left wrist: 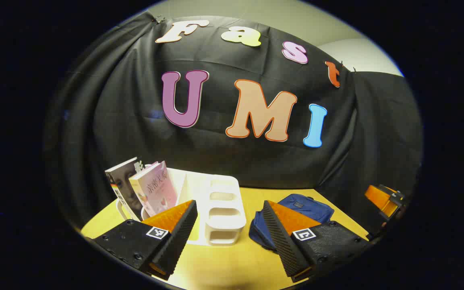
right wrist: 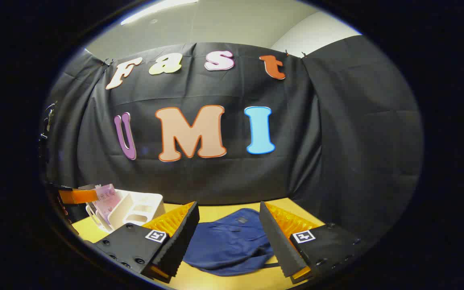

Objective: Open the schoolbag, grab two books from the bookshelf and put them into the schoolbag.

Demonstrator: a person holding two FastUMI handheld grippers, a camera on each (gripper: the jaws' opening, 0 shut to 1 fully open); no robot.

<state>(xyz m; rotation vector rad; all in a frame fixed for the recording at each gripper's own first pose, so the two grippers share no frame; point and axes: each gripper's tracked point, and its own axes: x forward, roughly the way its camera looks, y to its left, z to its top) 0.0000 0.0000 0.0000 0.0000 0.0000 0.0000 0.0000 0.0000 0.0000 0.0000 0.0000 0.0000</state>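
Schoolbag (right wrist: 228,243), blue, flat on the yellow table (left wrist: 232,262), edges hidden behind the right gripper (right wrist: 228,237), fingers spread. Left gripper (left wrist: 230,233) likewise released; two books (left wrist: 145,189) at 10 o'clock stand in the white bookshelf (left wrist: 220,209).

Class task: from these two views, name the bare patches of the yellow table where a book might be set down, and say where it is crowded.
Bare table shows in front of the white bookshelf and the blue schoolbag, and in the narrow strip between them. Another bare patch lies behind the schoolbag, toward the cloth wall. It is crowded at the shelf's left end, where two books stand.
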